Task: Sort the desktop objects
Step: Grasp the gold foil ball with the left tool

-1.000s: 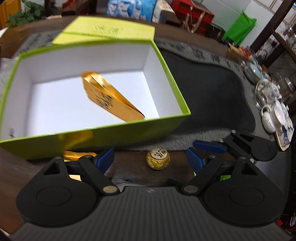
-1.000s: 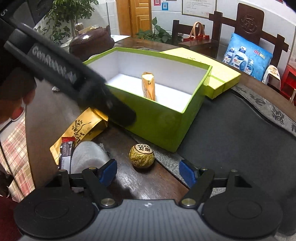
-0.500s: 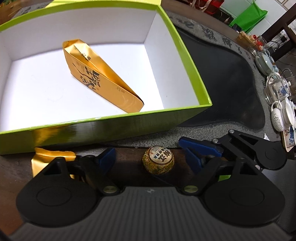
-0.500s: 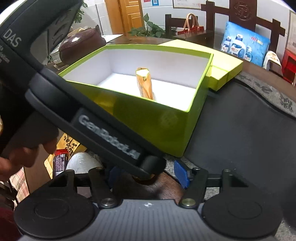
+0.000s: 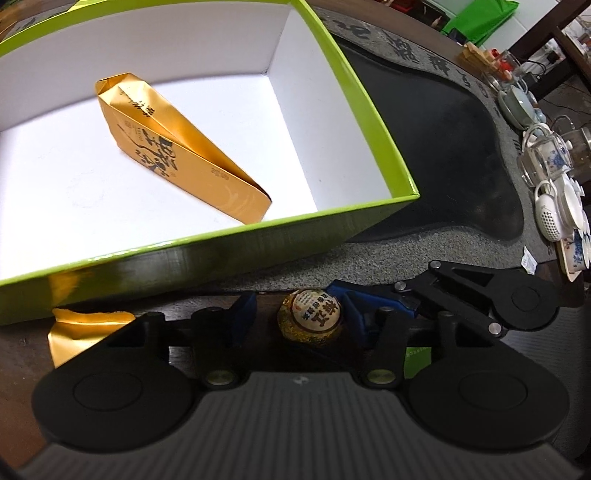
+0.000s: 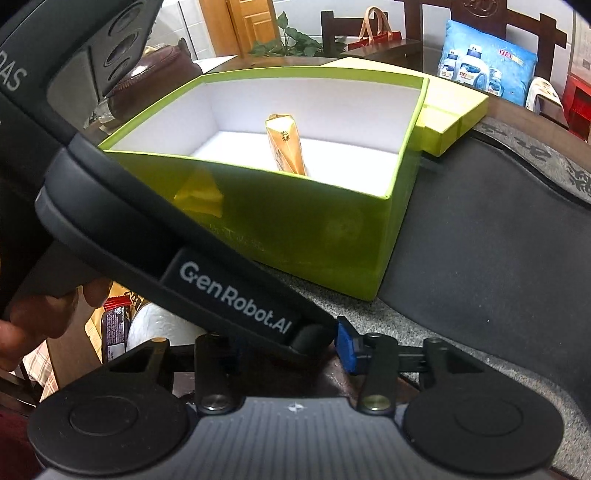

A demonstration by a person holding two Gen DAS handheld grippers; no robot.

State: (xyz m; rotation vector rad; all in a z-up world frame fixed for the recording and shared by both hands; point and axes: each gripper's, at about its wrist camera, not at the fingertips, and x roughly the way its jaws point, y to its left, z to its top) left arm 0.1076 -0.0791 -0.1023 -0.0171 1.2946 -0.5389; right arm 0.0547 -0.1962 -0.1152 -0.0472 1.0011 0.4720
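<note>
left hand-held gripper [image 5: 297, 319]: jaws just closing around gold foil ball [image 5: 311, 318] on table [image 5: 22, 354] beside green box [image 5: 207, 266], left pad apart | right hand-held gripper [image 6: 291, 352]: closing, grip unclear | gold packet [image 5: 177, 162] inside box

My bench [image 5: 22, 343] was dark brown wood, and a grey stone tea tray [image 5: 443, 122] with carved characters along its rim lay across it. At its far edge stood glass and white porcelain teaware [image 5: 546, 184]. Beyond it I saw a green bag [image 5: 480, 18]. Behind the bench stood a dark carved wooden chair [image 6: 480, 22] with a blue printed cushion [image 6: 487, 70] against it, a leafy potted plant [image 6: 284, 44], an orange wooden door [image 6: 251, 26] and a pale wall [image 6: 303, 11]. The room was evenly lit.
</note>
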